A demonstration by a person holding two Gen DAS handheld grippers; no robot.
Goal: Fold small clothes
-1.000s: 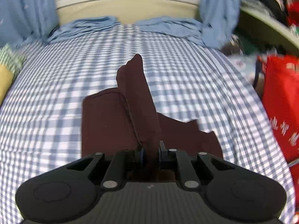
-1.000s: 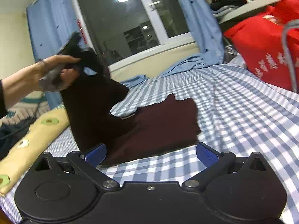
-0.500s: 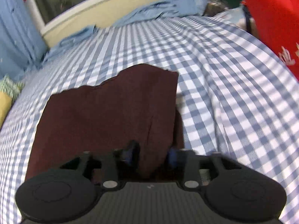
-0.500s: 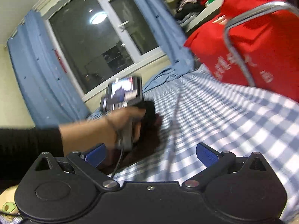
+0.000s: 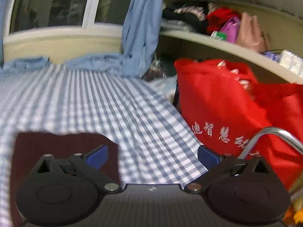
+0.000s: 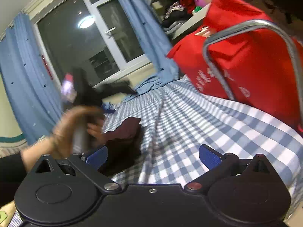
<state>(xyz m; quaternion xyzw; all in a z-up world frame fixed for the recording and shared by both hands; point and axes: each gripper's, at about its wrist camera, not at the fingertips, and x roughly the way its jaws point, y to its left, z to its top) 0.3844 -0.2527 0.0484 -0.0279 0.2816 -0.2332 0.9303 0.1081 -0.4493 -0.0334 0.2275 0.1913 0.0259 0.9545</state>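
On the blue-and-white checked bed sheet (image 5: 79, 98) lies the dark maroon folded cloth garment (image 5: 62, 151), flat, at the lower left of my left wrist view. My left gripper (image 5: 152, 156) hangs over the sheet with its jaws opening and now spread wide; nothing is between them, and its blue-padded left finger (image 5: 96, 156) overlaps the garment's right part in the picture, though I cannot tell whether it touches. To the right of the sheet stands a red fabric bag with white characters (image 5: 227, 109), and a curved chrome metal tube (image 5: 269, 134) rises in front of it. Behind, a blue curtain (image 5: 140, 28) hangs beside a dark window (image 5: 51, 5).

From my right wrist view, my right gripper (image 6: 153, 156) is also spread wide and empty above the sheet (image 6: 198, 124). The garment (image 6: 125, 134) shows at left centre, its near part bunched. A blurred hand (image 6: 75, 128) in a black sleeve (image 6: 9, 172) holds the left gripper's handle just beside the garment.
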